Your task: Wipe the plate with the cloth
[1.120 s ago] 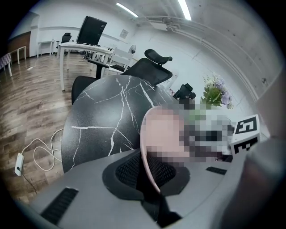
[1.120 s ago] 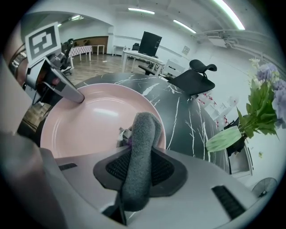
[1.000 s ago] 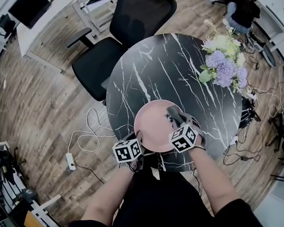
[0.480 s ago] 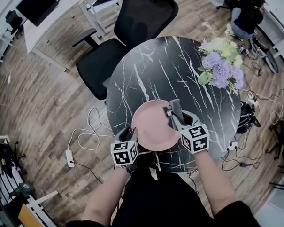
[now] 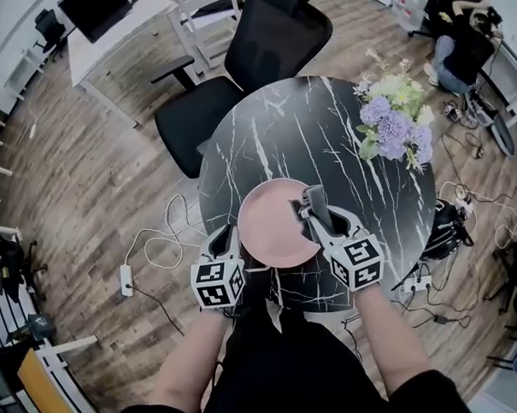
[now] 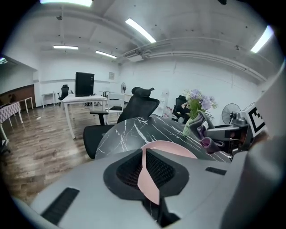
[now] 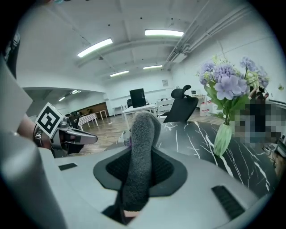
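While the person's left forearm (image 5: 203, 344) and right forearm (image 5: 388, 335) reach out from the near side, both grippers point away and a little down.

The left gripper (image 5: 230, 236) is at the near left edge of the pink plate (image 5: 271, 223). Its jaws have just been closing. The thin rim of the plate stands between them, pinched by the black pads.

The right gripper (image 5: 310, 204) is on the right side, with its tips over the right part of the plate. Its jaws are clamped on a fuzzy grey cloth (image 7: 139, 152), which sticks out past the tips in a thick roll. The cloth is over the plate's right part, well apart from the left gripper.

The plate is over the near part of the round black marble table (image 5: 330, 136). Purple flowers (image 5: 397, 123) in a green vase (image 7: 222, 138) stand at the far right of the table. A black office chair (image 5: 248, 64) is at its far left side.
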`<state>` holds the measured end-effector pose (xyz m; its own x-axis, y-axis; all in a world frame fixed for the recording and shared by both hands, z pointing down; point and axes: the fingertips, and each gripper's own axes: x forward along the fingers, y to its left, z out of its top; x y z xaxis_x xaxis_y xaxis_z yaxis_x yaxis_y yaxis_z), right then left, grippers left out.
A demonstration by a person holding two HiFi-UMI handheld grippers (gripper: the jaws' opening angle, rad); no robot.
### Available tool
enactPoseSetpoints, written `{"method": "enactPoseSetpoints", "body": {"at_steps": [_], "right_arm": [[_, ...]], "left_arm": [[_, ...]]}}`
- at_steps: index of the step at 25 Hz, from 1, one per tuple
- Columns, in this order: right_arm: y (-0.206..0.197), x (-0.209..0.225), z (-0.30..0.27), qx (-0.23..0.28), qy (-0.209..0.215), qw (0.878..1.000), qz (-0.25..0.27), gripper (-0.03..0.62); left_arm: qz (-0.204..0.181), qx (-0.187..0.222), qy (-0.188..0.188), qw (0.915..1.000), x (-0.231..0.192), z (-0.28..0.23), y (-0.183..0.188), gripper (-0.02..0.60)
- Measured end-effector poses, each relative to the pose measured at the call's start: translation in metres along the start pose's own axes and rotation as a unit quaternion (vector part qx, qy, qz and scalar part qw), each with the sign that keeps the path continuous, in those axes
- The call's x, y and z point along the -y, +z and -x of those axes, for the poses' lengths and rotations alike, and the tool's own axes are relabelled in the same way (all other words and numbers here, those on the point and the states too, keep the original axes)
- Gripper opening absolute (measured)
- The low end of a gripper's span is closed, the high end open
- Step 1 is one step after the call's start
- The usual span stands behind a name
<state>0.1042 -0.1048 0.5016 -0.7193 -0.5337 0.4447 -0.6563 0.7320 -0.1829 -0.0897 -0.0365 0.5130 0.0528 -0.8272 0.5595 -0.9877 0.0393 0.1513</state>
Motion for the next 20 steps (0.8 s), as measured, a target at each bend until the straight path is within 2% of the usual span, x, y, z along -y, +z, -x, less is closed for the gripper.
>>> {"method": "enactPoseSetpoints", "body": {"at_steps": [4,15,20], "right_arm": [[0.002,-0.014,0.009,0.011,0.014,1.0,0.0,0.11],[-0.011,-0.057,0.015,0.019,0.035,0.999,-0.01,0.11],[-0.014,-0.087,0.022,0.019,0.028,0.999,-0.004,0.11]], "left_arm": [[0.002,0.018,-0.01,0.9998,0.013,0.024,0.006,0.023],[0.003,0.037,-0.063,0.9973,0.027,0.06,0.001,0.018],[0.021,0.056,-0.105,0.9927,0.023,0.085,-0.002,0.017]]}}
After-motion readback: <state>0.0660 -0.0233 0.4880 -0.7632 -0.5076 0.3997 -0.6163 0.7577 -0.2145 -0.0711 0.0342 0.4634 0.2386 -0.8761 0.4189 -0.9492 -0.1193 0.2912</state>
